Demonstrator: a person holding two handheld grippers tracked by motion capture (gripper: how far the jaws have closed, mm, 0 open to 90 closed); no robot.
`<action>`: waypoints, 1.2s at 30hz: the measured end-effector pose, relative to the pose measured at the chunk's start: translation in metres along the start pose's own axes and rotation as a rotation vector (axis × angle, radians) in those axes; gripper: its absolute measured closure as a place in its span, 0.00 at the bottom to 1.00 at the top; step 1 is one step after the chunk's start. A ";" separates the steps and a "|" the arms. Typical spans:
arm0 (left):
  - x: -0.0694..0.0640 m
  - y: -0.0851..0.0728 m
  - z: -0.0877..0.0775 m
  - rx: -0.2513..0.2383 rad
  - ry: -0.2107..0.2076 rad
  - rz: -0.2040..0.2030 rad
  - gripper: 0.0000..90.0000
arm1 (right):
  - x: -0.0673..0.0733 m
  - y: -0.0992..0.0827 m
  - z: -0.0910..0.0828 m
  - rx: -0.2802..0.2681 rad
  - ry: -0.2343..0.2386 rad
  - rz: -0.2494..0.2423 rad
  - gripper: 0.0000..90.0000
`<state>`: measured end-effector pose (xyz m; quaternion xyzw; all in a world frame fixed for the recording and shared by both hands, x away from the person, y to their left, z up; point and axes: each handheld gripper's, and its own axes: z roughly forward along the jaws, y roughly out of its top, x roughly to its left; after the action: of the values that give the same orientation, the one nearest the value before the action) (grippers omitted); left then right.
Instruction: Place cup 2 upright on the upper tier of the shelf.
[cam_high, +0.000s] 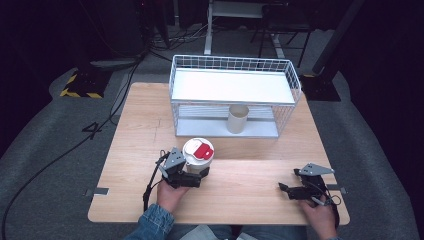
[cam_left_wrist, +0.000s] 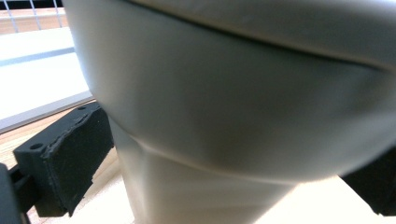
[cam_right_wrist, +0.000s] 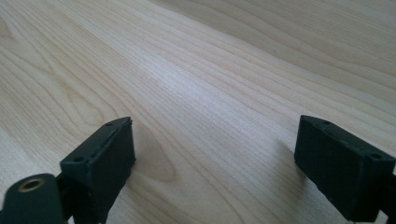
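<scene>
A white cup (cam_high: 198, 150) with a white lid and a red label stands near the table's front left. My left gripper (cam_high: 199, 173) comes at it from the near side, a jaw on either side of its lower wall. In the left gripper view the cup (cam_left_wrist: 224, 102) looms between the black pads (cam_left_wrist: 70, 154). The left pad lies right against its wall, but I cannot tell whether the pads press on it. My right gripper (cam_high: 284, 189) rests low at the front right, pointing left. Its jaws (cam_right_wrist: 215, 158) are open over bare wood.
A white wire rack (cam_high: 232, 85) with an upper shelf stands at the back of the wooden table (cam_high: 250, 200). A plain paper cup (cam_high: 238, 119) stands upright on its lower level. Cables lie on the floor to the left.
</scene>
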<state>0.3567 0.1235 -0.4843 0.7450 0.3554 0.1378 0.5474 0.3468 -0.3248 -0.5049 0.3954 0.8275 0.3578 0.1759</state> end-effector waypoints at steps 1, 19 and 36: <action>0.000 0.000 0.001 0.005 0.007 0.001 0.00 | 0.000 0.000 0.000 0.000 0.000 0.000 0.14; 0.000 -0.001 0.006 0.015 0.009 0.043 0.12 | 0.000 0.000 0.000 0.000 -0.001 0.002 0.14; -0.002 -0.001 0.006 0.021 0.018 0.051 0.12 | 0.000 0.000 0.000 0.000 -0.001 0.002 0.14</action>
<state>0.3586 0.1186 -0.4868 0.7582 0.3426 0.1546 0.5328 0.3469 -0.3247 -0.5049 0.3962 0.8270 0.3580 0.1759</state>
